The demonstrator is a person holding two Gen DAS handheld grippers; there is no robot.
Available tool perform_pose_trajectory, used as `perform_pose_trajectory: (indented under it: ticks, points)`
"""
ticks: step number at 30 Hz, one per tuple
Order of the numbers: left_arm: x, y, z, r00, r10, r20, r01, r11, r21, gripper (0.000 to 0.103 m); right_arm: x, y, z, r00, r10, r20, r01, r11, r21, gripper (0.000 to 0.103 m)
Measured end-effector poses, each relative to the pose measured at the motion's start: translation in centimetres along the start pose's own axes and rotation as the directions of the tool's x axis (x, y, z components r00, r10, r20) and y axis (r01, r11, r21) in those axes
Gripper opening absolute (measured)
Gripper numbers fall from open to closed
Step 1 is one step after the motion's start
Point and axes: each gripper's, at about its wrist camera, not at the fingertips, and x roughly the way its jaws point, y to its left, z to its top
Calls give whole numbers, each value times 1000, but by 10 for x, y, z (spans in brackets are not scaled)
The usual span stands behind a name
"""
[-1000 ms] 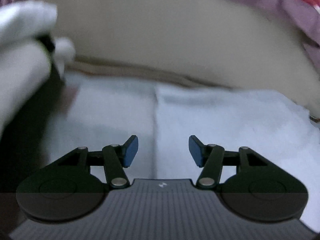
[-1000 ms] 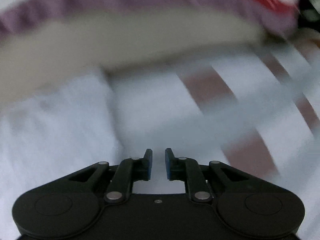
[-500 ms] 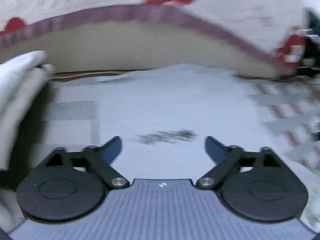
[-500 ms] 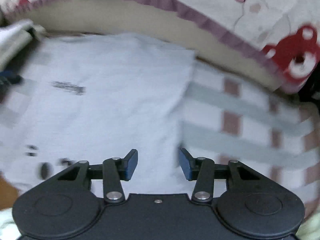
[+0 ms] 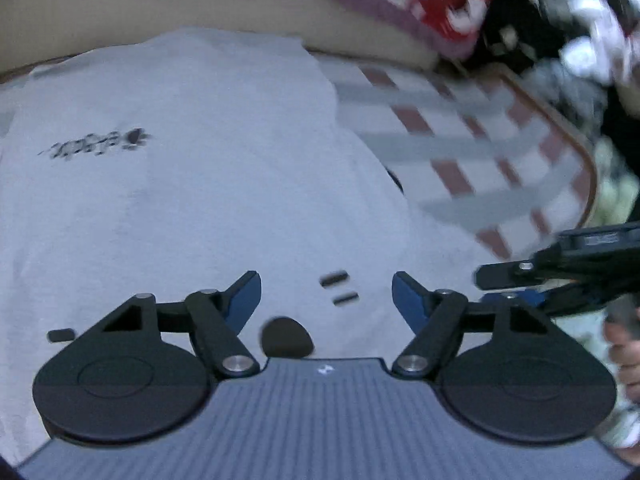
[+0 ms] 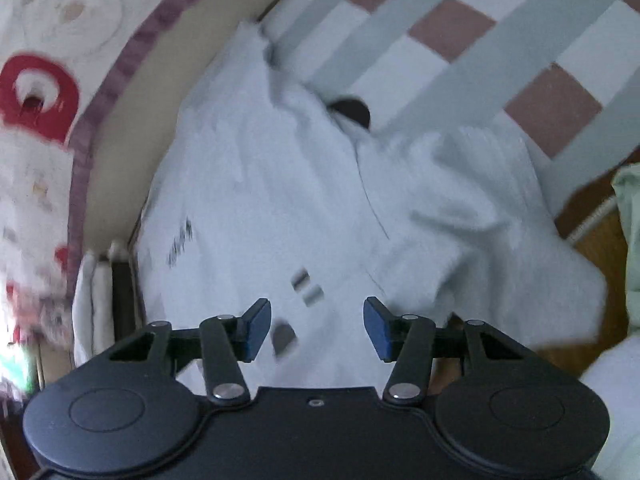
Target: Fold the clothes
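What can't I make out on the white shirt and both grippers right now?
- Print on the white shirt: motion-blurred in both wrist views, unreadable.
- Shirt's near hem: hidden behind the left gripper body; its jaws are closing on nothing.
- Right gripper: in the left view, cut off by the right edge.
- Shirt's sleeve: crumpled, outline unclear.

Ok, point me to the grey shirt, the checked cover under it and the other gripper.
grey shirt [image 5: 192, 208], left wrist view, middle of its body.
checked cover [image 6: 492, 28], right wrist view, a bare patch.
right gripper [image 5: 496, 284], left wrist view, between its fingertips.
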Motion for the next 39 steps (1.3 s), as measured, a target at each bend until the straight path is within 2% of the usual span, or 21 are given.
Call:
perform_pose_trajectory:
  ticks: [3,7,9,12,14,17,19,20,21,23,25,26,27,28,29,30,31,32,33,36,39]
  points:
    - [14,-16,-8,999,-31,-20,32,998,63,72,-23,-15,-5,998,-51,36,53,998,-46,58]
    - [16,-31,-24,1000,0,-27,4,988,156,72,-34,-25,-6,997,-25,71,25,1000,7,71]
    - [11,-32,-29,1000,-14,-28,19,987,162,72,-31,-25,-6,997,-61,52,60,998,18,72]
    - [5,-41,-35,996,-91,-22,93,977,192,72,-30,-43,-5,996,-84,-1,84,991,104,72]
    - [8,-55,-41,992,-124,-32,128,958,258,74,-27,-64,-7,1000,-28,-4,28,975,221,72]
    - [20,-76,-52,993,-104,-58,118,927,356,76,-13,-86,-10,995,96,11,-92,912,400,72]
    - [31,-80,-59,990,-103,-97,131,927,351,76,1,-89,-8,988,151,24,-147,890,432,72]
    - [38,-81,-61,987,-102,-125,139,932,334,80,8,-87,-7,987,160,32,-159,895,416,73]
    - [45,-81,-62,982,-95,-163,143,939,312,85,14,-85,-6,988,148,32,-148,903,404,73]
    - [57,-79,-63,971,-84,-225,147,949,277,85,23,-83,-5,992,123,29,-125,912,391,73]
    - [63,-79,-66,970,-55,-238,125,950,287,84,28,-84,-5,995,77,59,-94,918,386,73]
    - [63,-80,-68,974,-23,-225,95,945,312,77,27,-86,-5,994,56,94,-88,917,390,73]
    - [64,-81,-71,977,8,-212,65,939,337,51,24,-88,-4,989,32,142,-85,918,386,72]
    - [63,-84,-71,979,82,-187,-9,933,359,36,19,-86,-3,977,-13,211,-65,931,360,70]
    - [59,-82,-68,979,89,-182,-23,941,338,17,12,-83,-2,955,-66,289,-32,947,320,62]
    - [56,-79,-64,980,79,-183,-20,952,305,6,4,-76,-1,913,-116,392,17,969,246,29]
    - [52,-72,-61,981,25,-191,24,969,248,5,-4,-64,-2,850,-146,507,92,987,132,8]
    - [47,-65,-57,979,-41,-198,78,980,183,5,-10,-54,-4,796,-135,590,147,989,28,7]
    - [43,-59,-55,976,-82,-204,112,984,139,5,-15,-45,-8,766,-91,637,155,987,-45,6]
    - [31,-51,-55,963,-181,-202,196,979,56,5,-33,-22,-22,719,-5,695,206,957,-206,5]
    - [28,-53,-58,962,-186,-200,201,978,59,8,-35,-14,-24,692,-112,713,382,895,-230,4]
